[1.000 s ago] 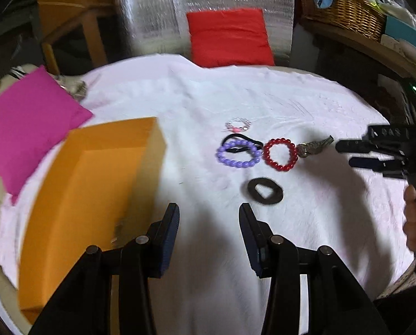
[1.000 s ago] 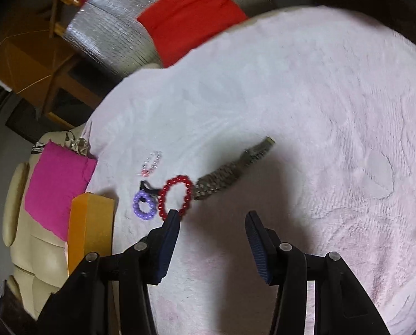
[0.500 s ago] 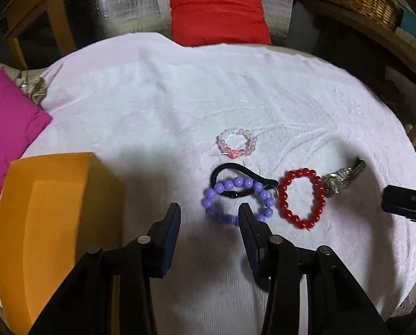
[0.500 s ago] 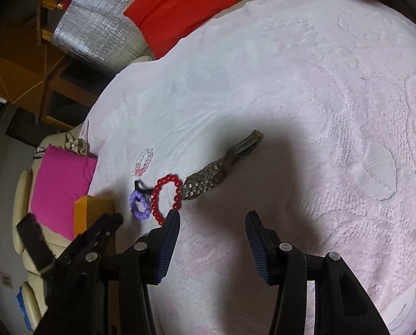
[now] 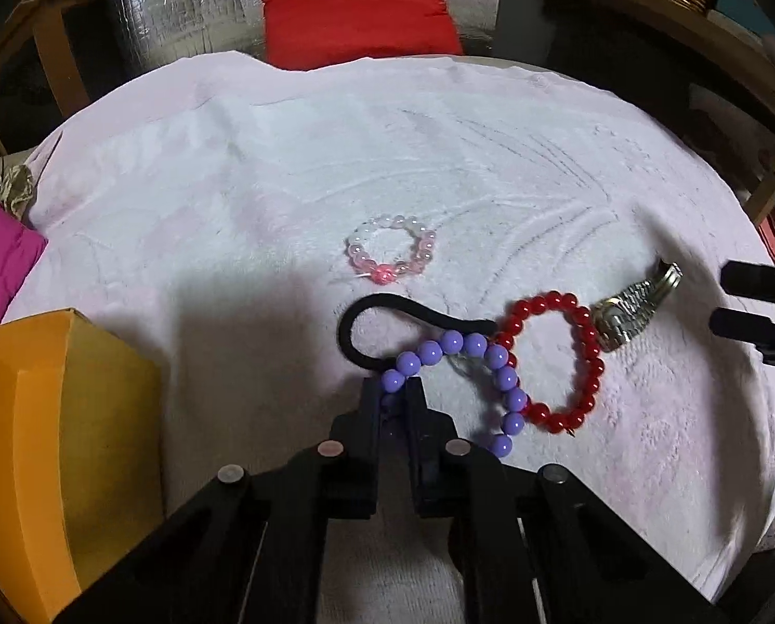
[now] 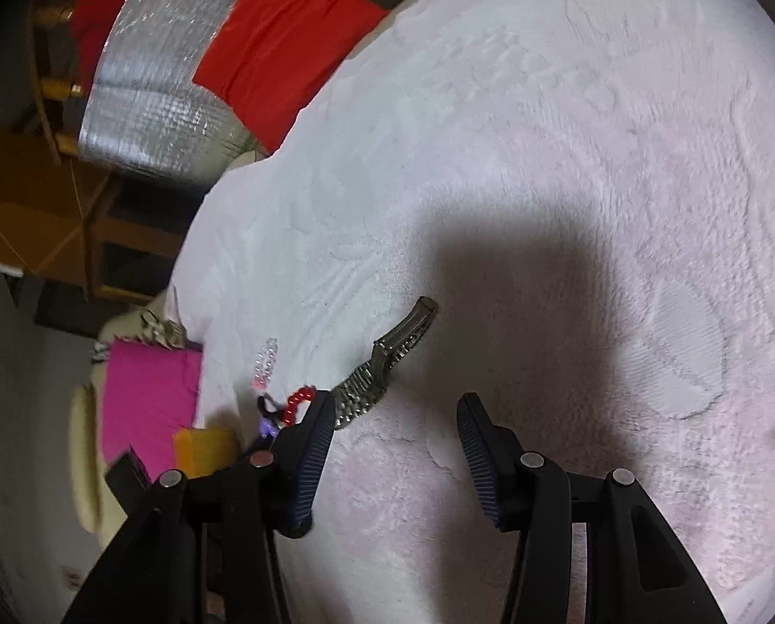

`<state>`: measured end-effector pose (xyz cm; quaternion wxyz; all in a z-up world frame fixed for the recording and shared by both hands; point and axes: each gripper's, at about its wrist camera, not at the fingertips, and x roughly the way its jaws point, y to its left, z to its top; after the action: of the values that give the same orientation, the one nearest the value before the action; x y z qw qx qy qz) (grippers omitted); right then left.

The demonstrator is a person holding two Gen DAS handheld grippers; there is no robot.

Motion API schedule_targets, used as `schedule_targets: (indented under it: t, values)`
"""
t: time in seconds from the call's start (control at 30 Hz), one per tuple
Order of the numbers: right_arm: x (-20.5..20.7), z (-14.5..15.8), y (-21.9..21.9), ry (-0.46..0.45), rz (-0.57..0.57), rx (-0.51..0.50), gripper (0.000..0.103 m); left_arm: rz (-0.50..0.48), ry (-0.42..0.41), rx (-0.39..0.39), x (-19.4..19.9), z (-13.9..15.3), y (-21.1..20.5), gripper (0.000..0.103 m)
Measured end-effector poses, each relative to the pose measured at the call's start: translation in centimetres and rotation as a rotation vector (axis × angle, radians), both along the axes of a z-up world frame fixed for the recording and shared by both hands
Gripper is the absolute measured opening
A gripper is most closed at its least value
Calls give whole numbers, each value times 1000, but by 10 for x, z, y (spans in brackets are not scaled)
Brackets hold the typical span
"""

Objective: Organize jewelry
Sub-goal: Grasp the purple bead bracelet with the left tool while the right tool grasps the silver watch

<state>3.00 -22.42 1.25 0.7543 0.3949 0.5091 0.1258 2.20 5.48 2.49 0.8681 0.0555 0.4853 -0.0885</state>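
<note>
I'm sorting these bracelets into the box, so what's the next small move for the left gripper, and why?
Probably lift slowly. The left gripper is shut on the purple bracelet, which overlaps the black hair tie and touches the red bracelet; a gentle rise should free it before carrying it to the orange box.

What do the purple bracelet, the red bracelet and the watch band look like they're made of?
Purple bracelet: opaque smooth beads with soft highlights, probably plastic or acrylic. Red bracelet: glossier, slightly see-through beads with sharp glints, glass or clear plastic; I can't tell which. Watch band: silvery linked segments with bright reflections, so likely polished metal.
</note>
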Motion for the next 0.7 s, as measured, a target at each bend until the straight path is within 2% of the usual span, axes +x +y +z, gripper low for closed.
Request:
schedule_targets:
  t: [0.17, 0.4, 0.6, 0.67, 0.7]
  values:
    - [8, -6, 1, 3, -44, 51, 52, -5, -30, -39, -13, 11, 3, 9]
    - [22, -14, 12, 10, -79, 38, 53, -6, -67, -73, -30, 29, 10, 9]
    - [30, -10, 25, -13, -128, -42, 54, -10, -95, -83, -38, 42, 14, 9]
    - [32, -6, 32, -16, -142, -117, 49, -7, -106, -91, -42, 47, 16, 9]
    - [32, -5, 34, -14, -146, -153, 40, -3, -113, -89, -45, 50, 18, 9]
